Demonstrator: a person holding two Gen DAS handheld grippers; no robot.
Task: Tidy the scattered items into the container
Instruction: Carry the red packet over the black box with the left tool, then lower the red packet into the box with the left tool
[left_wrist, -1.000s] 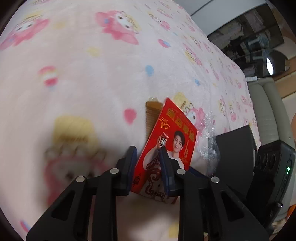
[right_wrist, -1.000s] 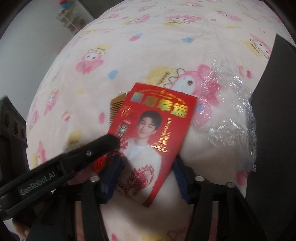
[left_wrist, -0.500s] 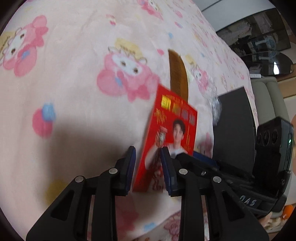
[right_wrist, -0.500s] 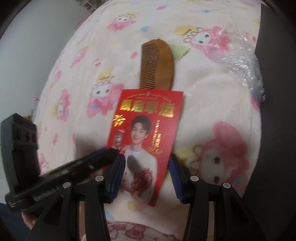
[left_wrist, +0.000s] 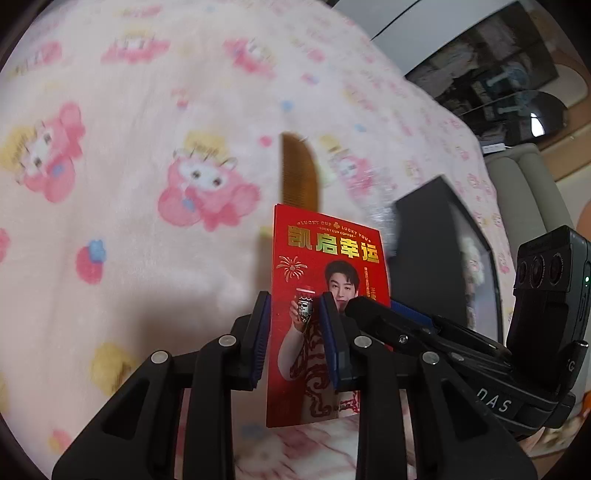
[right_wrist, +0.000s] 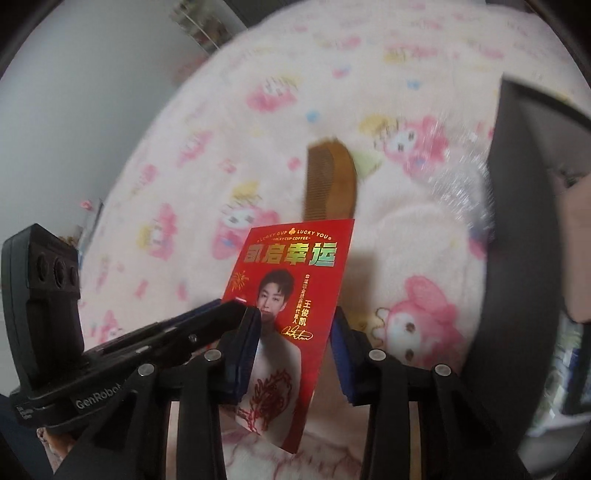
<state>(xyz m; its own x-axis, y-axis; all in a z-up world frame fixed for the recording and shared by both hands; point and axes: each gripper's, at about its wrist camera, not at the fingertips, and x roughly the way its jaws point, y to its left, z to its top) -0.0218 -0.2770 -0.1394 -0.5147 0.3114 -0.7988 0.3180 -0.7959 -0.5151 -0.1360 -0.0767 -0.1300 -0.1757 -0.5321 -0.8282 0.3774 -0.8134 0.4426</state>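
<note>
A red card (left_wrist: 325, 258) (right_wrist: 295, 266) with a printed portrait hangs above the pink cartoon blanket (left_wrist: 129, 221), lifted clear of it. My left gripper (left_wrist: 295, 306) grips it: the left pad sits on the card's left edge and the right finger crosses its front, jaws closing slightly. My right gripper (right_wrist: 297, 321) reaches in from the right with its jaws closing around the card. Its right pad is at the card's right edge and shows no firm press. A wooden comb (left_wrist: 299, 173) (right_wrist: 328, 181) lies on the blanket beyond. The black box (left_wrist: 424, 240) (right_wrist: 524, 221) stands to the right.
Crinkled clear plastic (right_wrist: 461, 181) lies between the comb and the box. Something pale and fluffy (left_wrist: 471, 258) shows inside the box. A beige sofa (left_wrist: 524, 177) stands past the blanket's right edge, and a grey wall (right_wrist: 74, 110) is on the left.
Both grippers rose together, carrying the red card up off the blanket and off the comb, which now lies uncovered. The right gripper's jaws narrowed around the card.
</note>
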